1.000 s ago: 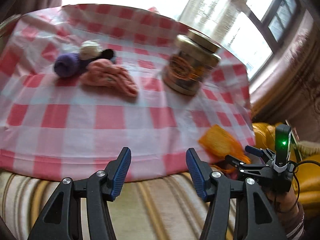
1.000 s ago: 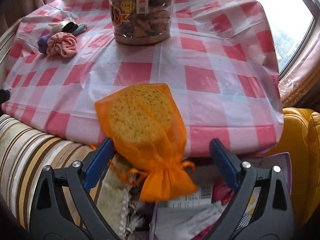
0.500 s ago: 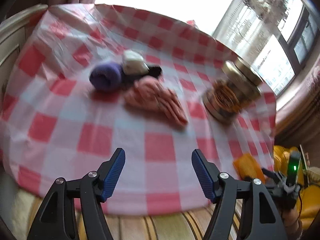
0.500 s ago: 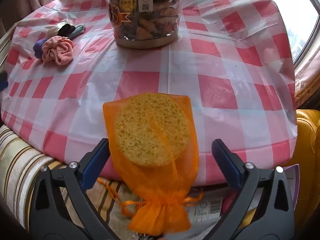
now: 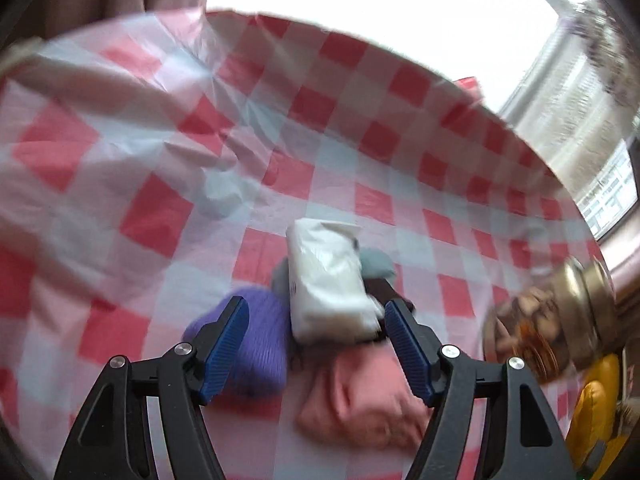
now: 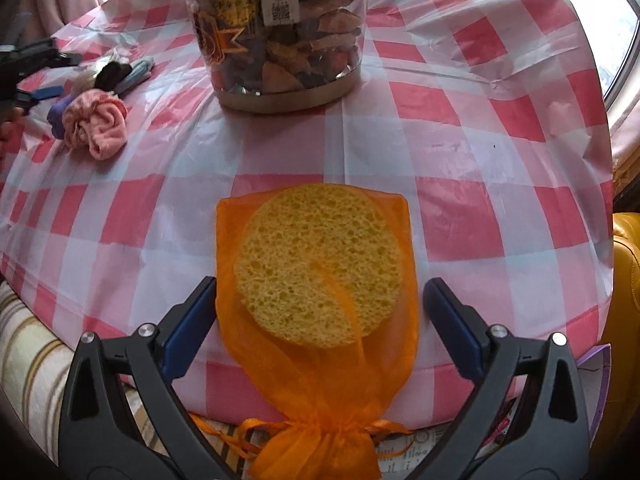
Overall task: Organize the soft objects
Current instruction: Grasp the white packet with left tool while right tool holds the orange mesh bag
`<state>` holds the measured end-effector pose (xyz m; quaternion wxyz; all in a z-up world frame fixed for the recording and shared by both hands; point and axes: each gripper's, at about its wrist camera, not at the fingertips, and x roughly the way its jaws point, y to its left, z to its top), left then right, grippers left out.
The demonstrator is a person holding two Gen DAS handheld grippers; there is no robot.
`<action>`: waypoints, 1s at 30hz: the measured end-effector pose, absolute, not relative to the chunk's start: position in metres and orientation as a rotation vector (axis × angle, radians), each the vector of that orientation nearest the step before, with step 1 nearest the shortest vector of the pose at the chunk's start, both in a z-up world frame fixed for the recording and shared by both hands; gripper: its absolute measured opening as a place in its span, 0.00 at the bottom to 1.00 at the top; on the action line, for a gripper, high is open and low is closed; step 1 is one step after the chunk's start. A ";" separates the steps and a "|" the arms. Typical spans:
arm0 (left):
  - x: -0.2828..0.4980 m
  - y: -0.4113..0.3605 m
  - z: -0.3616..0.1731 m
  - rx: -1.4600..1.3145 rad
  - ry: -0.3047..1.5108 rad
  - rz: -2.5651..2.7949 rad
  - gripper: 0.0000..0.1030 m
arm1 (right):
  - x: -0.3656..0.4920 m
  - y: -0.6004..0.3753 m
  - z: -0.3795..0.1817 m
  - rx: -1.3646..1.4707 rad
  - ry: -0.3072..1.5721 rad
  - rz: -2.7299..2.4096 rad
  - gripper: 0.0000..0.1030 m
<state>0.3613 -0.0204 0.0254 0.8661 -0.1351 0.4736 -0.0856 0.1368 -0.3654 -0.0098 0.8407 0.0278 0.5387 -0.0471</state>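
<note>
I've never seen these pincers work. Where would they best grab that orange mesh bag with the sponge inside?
Probably across the round sponge, from above: it is the firm bulge of the orange mesh bag, which lies flat between the open right gripper fingers. The gathered tied neck overhangs the table edge, so it is likelier to slip.

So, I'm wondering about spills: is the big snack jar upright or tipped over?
Upright. The snack jar stands on its gold base on the checked tablecloth, contents settled at the bottom. Its lid is cropped in the right wrist view.

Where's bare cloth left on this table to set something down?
Free: the wide checked stretch between the orange pouch, the jar and the pink sock, plus the cloth right of the jar. Crowded: the far left corner, where the socks bunch and the left gripper hovers open.
</note>
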 end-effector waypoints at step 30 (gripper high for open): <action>0.286 -0.041 0.062 -0.178 0.807 -0.196 0.41 | 0.132 -0.352 -0.004 -0.024 1.065 -0.140 0.79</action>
